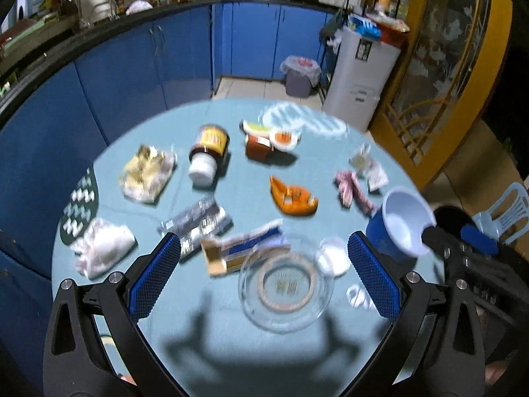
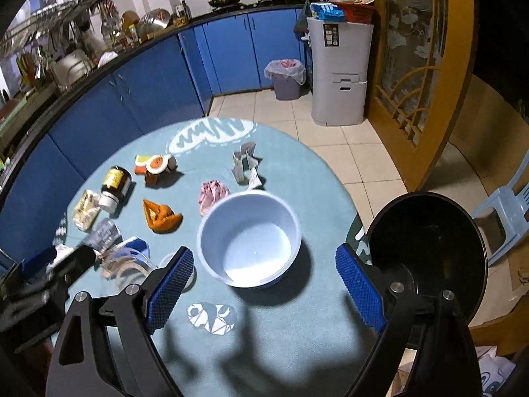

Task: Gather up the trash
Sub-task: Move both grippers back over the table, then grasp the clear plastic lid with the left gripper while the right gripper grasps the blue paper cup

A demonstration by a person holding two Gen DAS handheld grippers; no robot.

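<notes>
- Plainly, the round desk (image 2: 271, 337) is the widest hazard: trash lies scattered all over its blue cloth, mixed with things that may not be trash, so a hasty sweep could shove pieces off the edge
- The white bowl (image 2: 249, 238) sits right ahead of the right claw (image 2: 264, 287), whose jaws stand spread and empty; closing carelessly could tip it, or clip the black bin (image 2: 429, 254) just beside the desk's rim
- The clear glass dish (image 1: 286, 289) lies between the spread, empty jaws of the left claw (image 1: 264, 278); glass is slick and breakable, and a pinch on its rim could let it skid
- The lying brown bottle (image 1: 208, 152) could roll if nudged
- Small trash, such as the orange wrapper (image 1: 292, 197) and the crumpled pink paper (image 2: 213, 195), sits mid-desk; thin pieces may slip from the pads
</notes>
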